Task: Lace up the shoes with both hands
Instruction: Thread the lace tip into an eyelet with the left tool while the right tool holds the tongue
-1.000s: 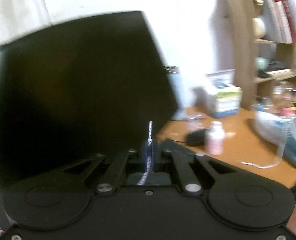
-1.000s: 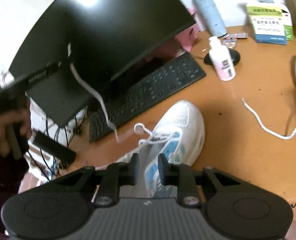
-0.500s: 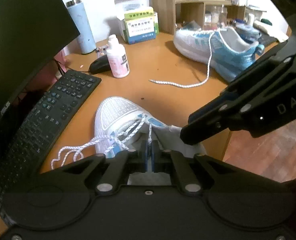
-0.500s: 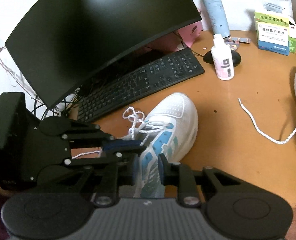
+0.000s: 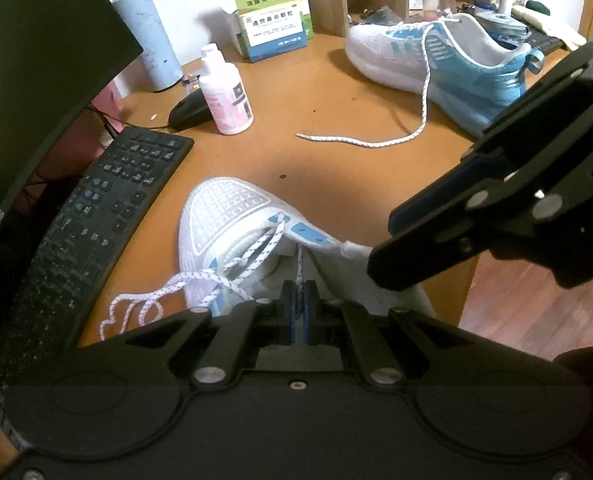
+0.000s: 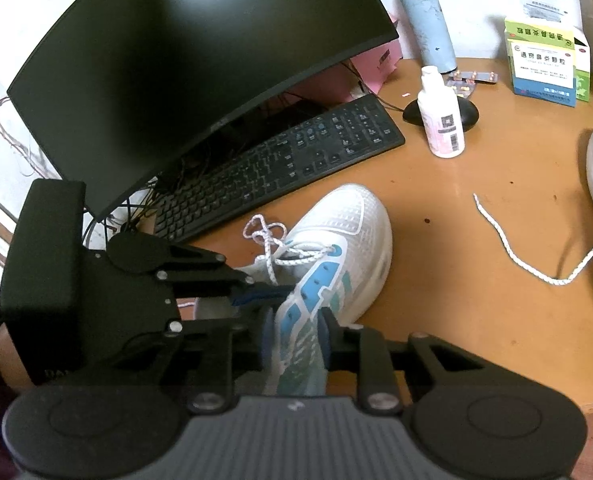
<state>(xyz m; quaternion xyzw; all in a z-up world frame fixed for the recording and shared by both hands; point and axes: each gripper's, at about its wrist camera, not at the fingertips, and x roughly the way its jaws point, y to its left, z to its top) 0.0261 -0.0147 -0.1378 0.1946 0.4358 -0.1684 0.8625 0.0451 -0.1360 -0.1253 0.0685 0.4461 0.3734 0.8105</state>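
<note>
A white shoe with blue stripes (image 5: 232, 216) lies on the orange desk, toe pointing away. My left gripper (image 5: 299, 300) is shut on a white speckled lace (image 5: 299, 264) that runs taut from a right-side eyelet. The rest of this lace lies in loops (image 5: 136, 308) left of the shoe. My right gripper (image 6: 296, 332) is shut on the shoe's side wall (image 6: 300, 312) near the collar. In the left wrist view it enters from the right (image 5: 382, 246). The left gripper (image 6: 252, 294) sits just left of the shoe (image 6: 336, 232).
A second shoe (image 5: 436, 56) lies at the back right, its lace (image 5: 356, 142) trailing over the desk. A keyboard (image 6: 280, 168) and monitor (image 6: 200, 60) stand to the left. A white bottle (image 6: 440, 120), mouse (image 6: 466, 114), flask (image 6: 424, 16) and medicine box (image 6: 544, 68) are behind. The desk edge (image 5: 470, 280) is close on the right.
My left gripper came down from in front of the monitor to the shoe, still holding the lace. The lace's slack now lies in loops beside the shoe. The right gripper stayed put.
</note>
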